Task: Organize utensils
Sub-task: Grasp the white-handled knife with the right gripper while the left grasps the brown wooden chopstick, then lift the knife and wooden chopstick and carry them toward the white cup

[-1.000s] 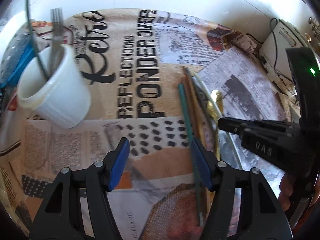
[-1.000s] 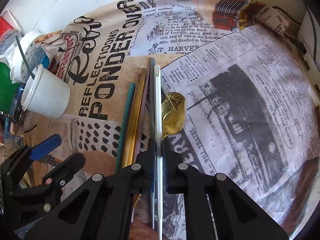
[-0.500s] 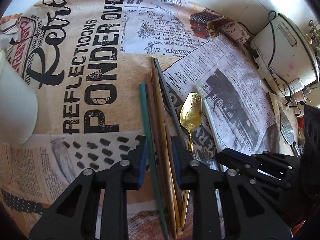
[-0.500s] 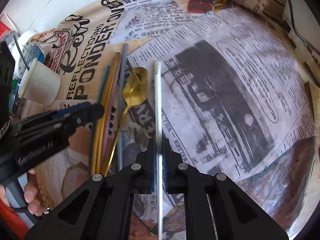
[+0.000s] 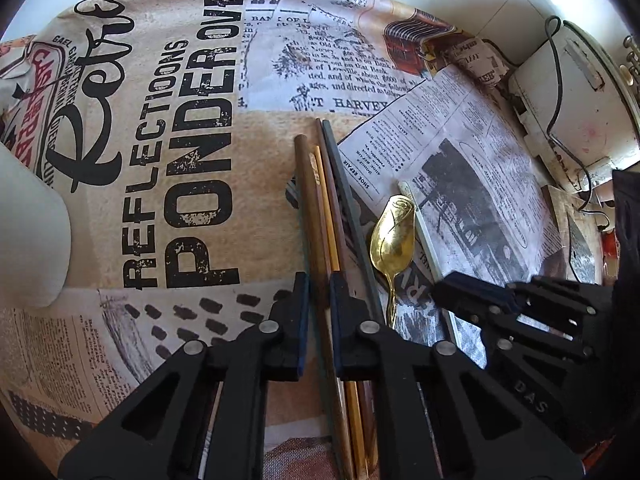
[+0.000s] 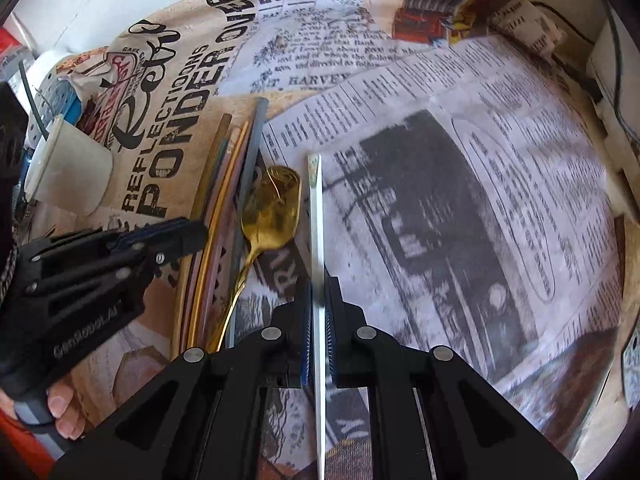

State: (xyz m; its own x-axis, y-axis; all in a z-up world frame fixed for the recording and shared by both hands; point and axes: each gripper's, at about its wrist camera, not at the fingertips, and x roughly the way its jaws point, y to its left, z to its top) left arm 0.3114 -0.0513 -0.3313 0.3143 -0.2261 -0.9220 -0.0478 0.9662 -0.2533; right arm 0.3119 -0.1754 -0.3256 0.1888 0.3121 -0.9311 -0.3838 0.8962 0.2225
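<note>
A bundle of chopsticks lies on the newsprint cloth beside a gold spoon. My left gripper is shut on a brown chopstick of that bundle, low over the cloth. My right gripper is shut on a white chopstick, held just right of the gold spoon. The right gripper also shows at the left wrist view's right side, and the left gripper at the right wrist view's left side. The white cup stands at the far left.
A white box with a black cable stands at the back right. Blue and white clutter sits behind the cup. The cup's side fills the left edge of the left wrist view.
My left gripper moved right from beside the cup onto the chopstick bundle and closed on a brown chopstick. My right gripper carried the white chopstick rightward, past the spoon.
</note>
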